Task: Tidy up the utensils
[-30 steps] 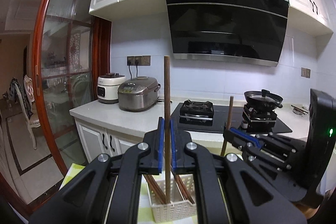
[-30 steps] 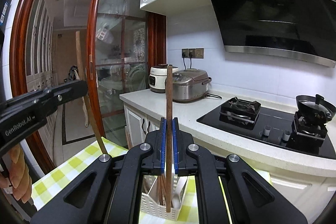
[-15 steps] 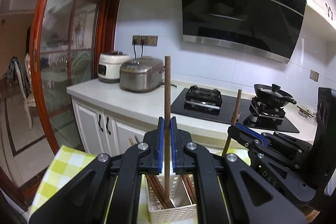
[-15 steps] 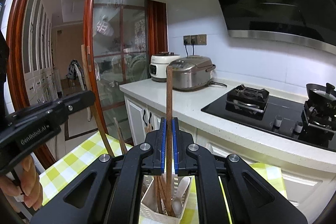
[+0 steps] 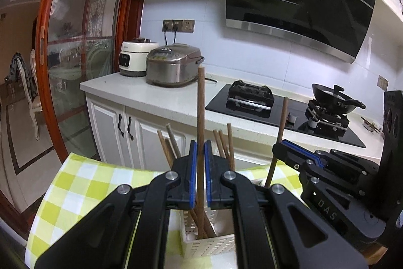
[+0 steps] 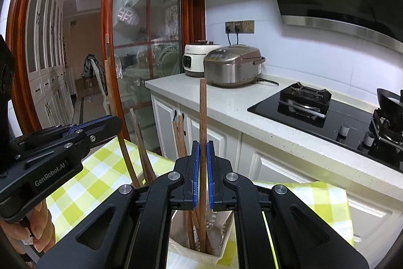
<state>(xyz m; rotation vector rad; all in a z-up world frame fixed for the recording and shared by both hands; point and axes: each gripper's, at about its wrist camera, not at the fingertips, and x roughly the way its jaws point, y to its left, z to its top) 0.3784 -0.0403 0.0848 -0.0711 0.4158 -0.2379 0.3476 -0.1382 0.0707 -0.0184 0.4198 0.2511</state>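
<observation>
My left gripper (image 5: 200, 146) is shut on an upright wooden chopstick (image 5: 200, 102). Its lower end reaches down into the white slotted basket (image 5: 212, 245), among several other chopsticks (image 5: 168, 143). My right gripper (image 6: 202, 146) is shut on a second upright chopstick (image 6: 202, 112), whose lower end dips into the same basket (image 6: 181, 247), beside a pale spoon (image 6: 219, 235). In the left wrist view the right gripper (image 5: 280, 146) shows at the right with its chopstick (image 5: 281, 125). In the right wrist view the left gripper (image 6: 110, 124) shows at the left with its chopstick (image 6: 110, 97).
The basket stands on a yellow-checked cloth (image 5: 75, 188). Behind it runs a white counter (image 5: 156, 97) with two rice cookers (image 5: 173, 64), a black gas hob (image 5: 252, 97) and a wok (image 5: 332, 95). A glass sliding door (image 6: 136, 42) is at the left. A hand (image 6: 37, 231) holds the left gripper.
Both grippers have sunk toward the basket with their chopsticks still clamped. The chopsticks' lower ends now sit deeper among those in the basket, and more of the cloth shows.
</observation>
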